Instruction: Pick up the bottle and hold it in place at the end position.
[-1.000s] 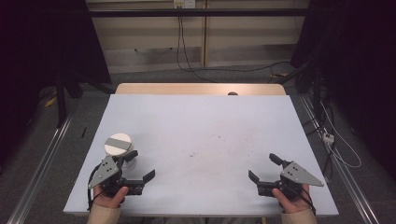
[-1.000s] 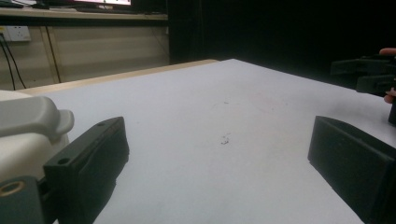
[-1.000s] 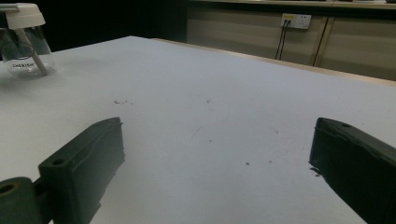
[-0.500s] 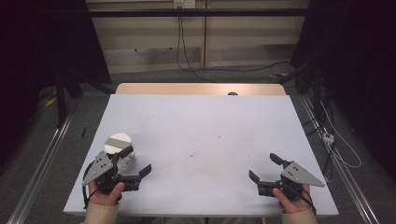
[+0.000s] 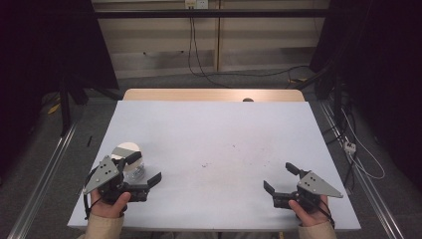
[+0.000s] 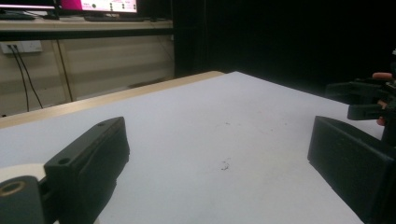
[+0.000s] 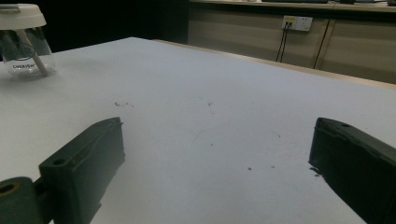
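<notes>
A clear jar (image 5: 127, 152) with a white lid stands near the table's left front; in the right gripper view the jar (image 7: 24, 51) holds a white stick. My left gripper (image 5: 144, 168) hovers just in front of it. Its far jaw overlaps the jar's right side in the high view. The jaws have just been opening, and nothing is between them. In the left gripper view the left gripper (image 6: 219, 158) is open over bare table, with the lid's edge (image 6: 18, 169) outside its left jaw. My right gripper (image 5: 279, 178) rests open at the right front, also open in its own view (image 7: 215, 168).
The white table top (image 5: 214, 134) has a wooden strip (image 5: 214, 94) along its far edge and faint dark specks (image 5: 205, 163) near the middle. Cables and metal rails lie on the floor on both sides. The right gripper (image 6: 364, 100) appears far off in the left gripper view.
The left gripper has lifted a little and drifted left, now overlapping more of the jar in the high view. The jar and the right gripper have stayed put.
</notes>
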The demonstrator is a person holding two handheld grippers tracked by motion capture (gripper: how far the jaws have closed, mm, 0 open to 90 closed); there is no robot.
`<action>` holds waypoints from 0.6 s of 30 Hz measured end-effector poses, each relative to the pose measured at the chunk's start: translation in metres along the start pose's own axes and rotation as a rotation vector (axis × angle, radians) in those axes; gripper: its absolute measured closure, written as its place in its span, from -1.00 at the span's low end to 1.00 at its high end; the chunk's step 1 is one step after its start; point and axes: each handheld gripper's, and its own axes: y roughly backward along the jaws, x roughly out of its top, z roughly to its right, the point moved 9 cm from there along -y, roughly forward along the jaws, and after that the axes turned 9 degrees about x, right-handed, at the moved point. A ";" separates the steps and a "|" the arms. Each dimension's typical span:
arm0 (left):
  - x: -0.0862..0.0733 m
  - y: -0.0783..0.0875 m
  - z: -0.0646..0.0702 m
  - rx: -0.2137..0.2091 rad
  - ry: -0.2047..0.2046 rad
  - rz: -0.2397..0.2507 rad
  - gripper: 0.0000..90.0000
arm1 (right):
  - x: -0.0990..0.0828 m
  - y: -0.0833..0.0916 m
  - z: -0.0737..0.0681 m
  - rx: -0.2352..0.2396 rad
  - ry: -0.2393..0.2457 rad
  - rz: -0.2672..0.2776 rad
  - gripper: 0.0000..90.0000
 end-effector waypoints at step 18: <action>0.008 0.014 -0.045 0.127 0.019 -0.017 -0.92 | 0.001 -0.001 -0.001 0.000 0.002 0.002 -0.93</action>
